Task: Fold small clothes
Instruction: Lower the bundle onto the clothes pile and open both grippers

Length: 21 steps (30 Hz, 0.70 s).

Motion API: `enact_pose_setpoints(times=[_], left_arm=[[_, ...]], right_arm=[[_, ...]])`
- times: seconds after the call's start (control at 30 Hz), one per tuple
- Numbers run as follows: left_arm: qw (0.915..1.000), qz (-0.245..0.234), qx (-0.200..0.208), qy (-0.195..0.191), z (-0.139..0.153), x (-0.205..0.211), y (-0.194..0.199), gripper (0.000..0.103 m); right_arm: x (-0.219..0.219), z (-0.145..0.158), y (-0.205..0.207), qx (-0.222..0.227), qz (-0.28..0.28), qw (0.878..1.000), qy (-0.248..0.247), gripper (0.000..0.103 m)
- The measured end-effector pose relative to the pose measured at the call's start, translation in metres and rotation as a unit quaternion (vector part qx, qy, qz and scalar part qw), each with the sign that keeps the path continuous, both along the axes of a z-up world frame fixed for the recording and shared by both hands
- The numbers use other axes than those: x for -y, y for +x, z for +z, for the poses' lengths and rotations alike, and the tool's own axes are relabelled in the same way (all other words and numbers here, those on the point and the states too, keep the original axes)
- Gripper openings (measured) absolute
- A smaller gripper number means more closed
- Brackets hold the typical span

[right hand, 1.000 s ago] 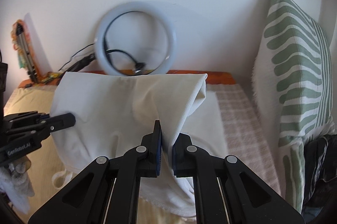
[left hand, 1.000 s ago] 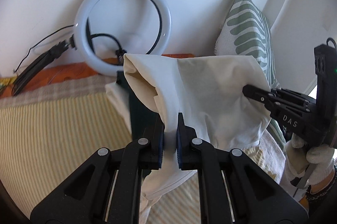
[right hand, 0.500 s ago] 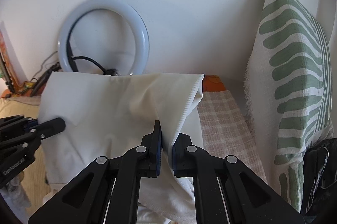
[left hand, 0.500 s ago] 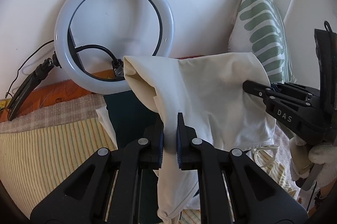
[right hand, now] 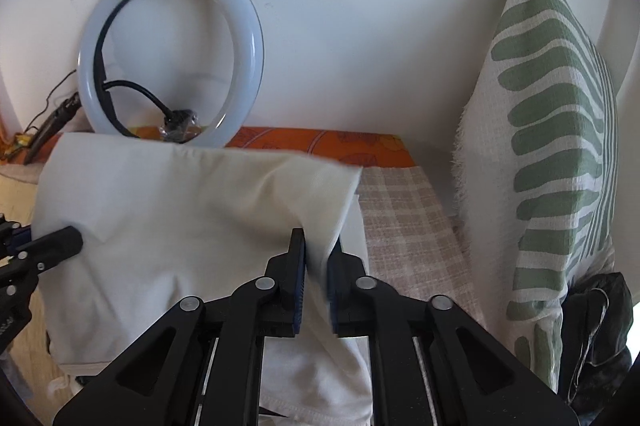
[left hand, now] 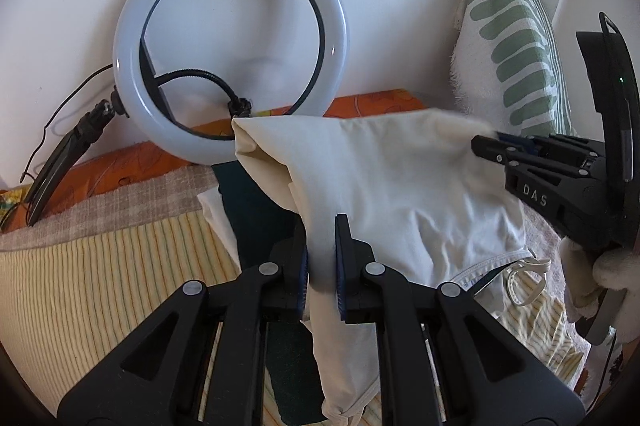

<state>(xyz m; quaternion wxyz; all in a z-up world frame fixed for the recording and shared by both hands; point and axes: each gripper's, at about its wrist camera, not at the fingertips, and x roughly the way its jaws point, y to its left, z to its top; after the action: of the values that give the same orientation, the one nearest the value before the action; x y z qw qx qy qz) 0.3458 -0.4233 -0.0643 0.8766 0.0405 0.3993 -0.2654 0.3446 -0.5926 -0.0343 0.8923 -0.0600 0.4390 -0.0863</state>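
Note:
A cream-white garment [left hand: 400, 185] hangs stretched between my two grippers above the bed. My left gripper [left hand: 320, 230] is shut on its left part, and the cloth droops down between the fingers. My right gripper [right hand: 316, 246] is shut on the right part, where the edge looks blurred. The garment also shows in the right wrist view [right hand: 168, 226]. In the left wrist view the right gripper [left hand: 486, 141] comes in from the right. In the right wrist view the left gripper [right hand: 60, 244] comes in from the left. A drawstring [left hand: 520, 278] dangles at the garment's lower edge.
A ring light [left hand: 230, 49] leans on the white wall behind. A green-patterned pillow [right hand: 552, 145] stands at the right. The bed has a yellow striped cover [left hand: 100, 286], a checked cloth [right hand: 408, 226] and an orange sheet [right hand: 328, 141]. Dark green and white clothes [left hand: 256, 209] lie under the garment.
Both grippers have carried the garment forward, toward the wall and ring light, and slightly lower. The garment's top right edge is now blurred with motion. Both stay shut on the cloth.

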Motion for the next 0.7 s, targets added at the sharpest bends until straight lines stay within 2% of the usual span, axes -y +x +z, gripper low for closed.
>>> enact_pose_setpoints(times=[0.3,0.7], left_arm=[[0.9998,0.011,0.015,0.001,0.013,-0.016,-0.013,0.011],[0.9982,0.012,0.058,-0.008,0.069,-0.051,-0.068,0.011]], right_arm=[[-0.001,0.015,-0.010,0.008,-0.002,1.000,0.004,0.010],[-0.040,0.065,-0.049,0.037,0.007,0.999,0.020,0.010]])
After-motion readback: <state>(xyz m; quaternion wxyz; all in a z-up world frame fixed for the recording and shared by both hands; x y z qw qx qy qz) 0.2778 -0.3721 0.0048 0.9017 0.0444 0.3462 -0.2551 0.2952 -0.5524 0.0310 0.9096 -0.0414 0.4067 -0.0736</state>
